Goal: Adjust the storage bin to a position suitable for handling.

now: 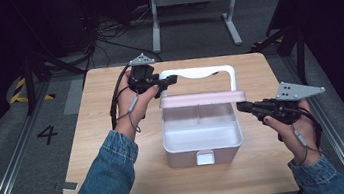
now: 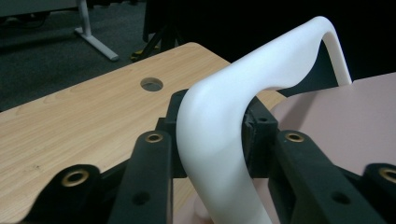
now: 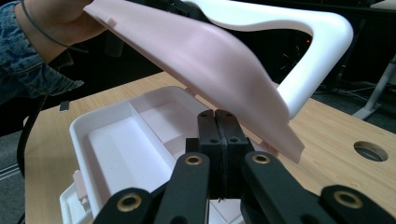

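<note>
A pale pink storage box [image 1: 183, 157] stands mid-table with its pink lid [image 1: 200, 99] lifted and tilted up on the far hinge. The lid carries a white handle [image 1: 207, 70]. My left gripper [image 1: 172, 80] is shut on the handle's left corner; in the left gripper view the pads [image 2: 254, 135] press on both sides of the white handle [image 2: 219, 116]. My right gripper [image 1: 241, 107] is shut with nothing in it, at the lid's right end. In the right gripper view its tips [image 3: 218, 122] sit just beneath the lid's edge [image 3: 243, 93]. The box [image 3: 81, 126] has bare divided compartments.
The wooden table [image 1: 114, 135] has a round cable hole [image 3: 371, 150] near its far right corner. A white latch [image 1: 205, 157] sits on the box's front wall. Behind the table, a white desk frame [image 1: 193, 3] and cables stand on the dark floor.
</note>
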### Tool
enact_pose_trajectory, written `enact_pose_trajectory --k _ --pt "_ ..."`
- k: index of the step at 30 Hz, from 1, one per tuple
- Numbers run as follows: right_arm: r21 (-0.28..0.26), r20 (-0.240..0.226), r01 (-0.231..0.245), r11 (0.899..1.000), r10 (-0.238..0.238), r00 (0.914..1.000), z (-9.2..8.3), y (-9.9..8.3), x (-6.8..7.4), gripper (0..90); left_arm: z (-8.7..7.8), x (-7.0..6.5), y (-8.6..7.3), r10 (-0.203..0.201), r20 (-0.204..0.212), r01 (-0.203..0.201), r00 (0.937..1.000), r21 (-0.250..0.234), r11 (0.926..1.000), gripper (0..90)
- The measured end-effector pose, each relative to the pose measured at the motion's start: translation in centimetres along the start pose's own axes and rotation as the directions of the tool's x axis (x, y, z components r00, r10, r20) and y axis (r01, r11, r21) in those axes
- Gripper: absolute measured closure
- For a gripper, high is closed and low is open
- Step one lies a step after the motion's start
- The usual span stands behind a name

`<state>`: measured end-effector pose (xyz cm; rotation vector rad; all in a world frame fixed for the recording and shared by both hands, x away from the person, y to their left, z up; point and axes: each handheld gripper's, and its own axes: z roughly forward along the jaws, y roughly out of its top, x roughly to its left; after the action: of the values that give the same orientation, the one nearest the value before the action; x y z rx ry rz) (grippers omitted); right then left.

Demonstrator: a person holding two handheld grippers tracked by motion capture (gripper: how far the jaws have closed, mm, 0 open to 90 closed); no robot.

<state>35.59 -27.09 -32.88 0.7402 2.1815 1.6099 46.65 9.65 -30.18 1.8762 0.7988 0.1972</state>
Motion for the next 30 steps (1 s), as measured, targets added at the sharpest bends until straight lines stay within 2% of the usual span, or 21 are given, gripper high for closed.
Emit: enact_pose_trajectory --k 3,6,8,14,20,27,28,30 --pt "-0.003 0.005 -0.002 1.000 0.002 1.0000 0.0 0.0 -0.1 90.0 -0.1 -0.2 0.0 0.013 -0.009 -0.013 0.9999 0.000 0.9999 63.4" --pt "-0.003 0.004 -0.002 1.000 0.002 1.0000 0.0 0.0 -0.1 90.0 -0.4 -0.5 -0.1 0.043 -0.041 -0.043 0.9982 -0.008 0.9990 60.1" --pt "-0.003 0.004 -0.003 1.000 0.003 1.0000 0.0 0.0 -0.1 90.0 -0.7 -0.5 -0.1 0.060 -0.062 -0.060 0.9963 -0.009 0.9981 54.5" --pt "-0.003 0.004 -0.005 1.000 0.005 1.0000 -0.1 0.0 -0.1 90.0 -2.0 -0.6 -0.4 0.069 -0.071 -0.073 0.9951 -0.055 0.9958 47.7" --pt "-0.005 0.003 -0.007 1.000 0.007 1.0000 -0.1 0.0 -0.2 90.0 -4.2 -0.7 -0.8 0.085 -0.084 -0.092 0.9929 -0.081 0.9925 46.5" --pt "-0.008 0.002 -0.014 1.000 0.014 0.9999 -0.1 0.0 -0.2 90.0 -7.3 -2.0 -2.0 0.100 -0.091 -0.109 0.9908 -0.109 0.9880 42.8" --pt "-0.007 0.003 -0.015 1.000 0.015 0.9999 -0.1 0.0 -0.2 90.0 -8.0 -2.3 -2.4 0.104 -0.094 -0.114 0.9901 -0.107 0.9876 40.9" --pt "-0.008 0.003 -0.013 1.000 0.013 0.9999 -0.1 0.0 -0.2 90.0 -8.5 -2.6 -2.8 0.107 -0.097 -0.117 0.9895 -0.103 0.9878 39.1"
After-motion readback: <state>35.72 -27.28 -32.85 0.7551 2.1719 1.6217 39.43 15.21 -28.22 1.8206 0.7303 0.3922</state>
